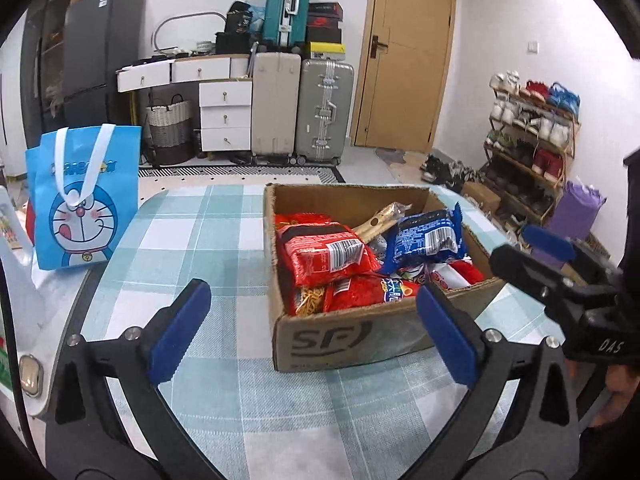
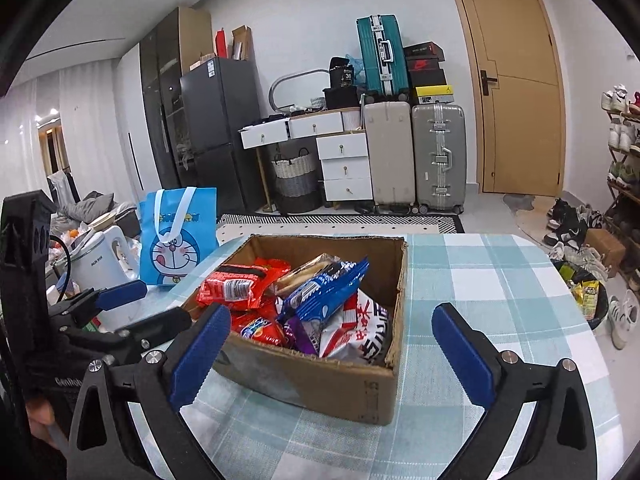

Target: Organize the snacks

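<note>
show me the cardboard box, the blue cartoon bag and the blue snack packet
cardboard box (image 1: 332, 340), left wrist view, printed front wall.
blue cartoon bag (image 1: 82, 216), left wrist view, the cartoon face.
blue snack packet (image 2: 324, 292), right wrist view, middle of the wrapper.

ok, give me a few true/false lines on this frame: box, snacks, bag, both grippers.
1. The cardboard box stands on the checked tablecloth. True.
2. The box is empty. False: snack packets fill it, among them a blue packet and a red packet.
3. The left gripper grips a packet. False: its jaws stand wide open with nothing between the pads.
4. The right gripper is open. True.
5. The blue cartoon bag lies inside the box. False: it stands upright on the table, apart from the box.
</note>
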Demonstrator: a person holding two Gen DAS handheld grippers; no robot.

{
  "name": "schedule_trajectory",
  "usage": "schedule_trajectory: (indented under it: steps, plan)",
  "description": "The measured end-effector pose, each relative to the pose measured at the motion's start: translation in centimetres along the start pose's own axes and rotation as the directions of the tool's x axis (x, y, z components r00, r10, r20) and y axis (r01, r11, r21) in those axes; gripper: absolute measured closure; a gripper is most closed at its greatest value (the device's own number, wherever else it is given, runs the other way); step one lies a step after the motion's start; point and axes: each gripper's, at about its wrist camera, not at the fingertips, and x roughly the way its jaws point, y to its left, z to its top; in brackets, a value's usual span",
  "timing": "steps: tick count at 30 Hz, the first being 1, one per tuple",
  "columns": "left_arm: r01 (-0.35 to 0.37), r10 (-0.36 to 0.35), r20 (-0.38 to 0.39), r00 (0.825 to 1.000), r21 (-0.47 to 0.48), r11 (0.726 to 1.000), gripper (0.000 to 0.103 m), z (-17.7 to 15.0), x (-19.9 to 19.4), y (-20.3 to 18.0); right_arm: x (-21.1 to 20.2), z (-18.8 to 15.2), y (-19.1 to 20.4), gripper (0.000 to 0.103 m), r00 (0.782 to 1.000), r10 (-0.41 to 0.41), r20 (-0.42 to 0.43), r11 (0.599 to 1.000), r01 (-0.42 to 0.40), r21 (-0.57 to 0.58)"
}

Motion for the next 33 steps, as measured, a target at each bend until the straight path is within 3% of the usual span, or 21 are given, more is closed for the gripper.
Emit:
schedule_trajectory:
  steps: [16, 33]
  plan:
    - [-0.030, 0.025, 0.092, 0.995, 0.049, 0.998, 0.001, -4.2, -5.9, -1.3, -4.0, -4.6, -0.2, 0.001, 0.998, 0.026, 0.049, 0.999, -0.028, 0.032]
    - [-0.067, 0.061, 0.136, 0.989, 0.042, 0.997, 0.001, -7.9, -6.8, -0.5, -5.2, -7.5, 1.1, 0.001, 0.996, 0.017, 0.089, 0.999, -0.014, -0.036]
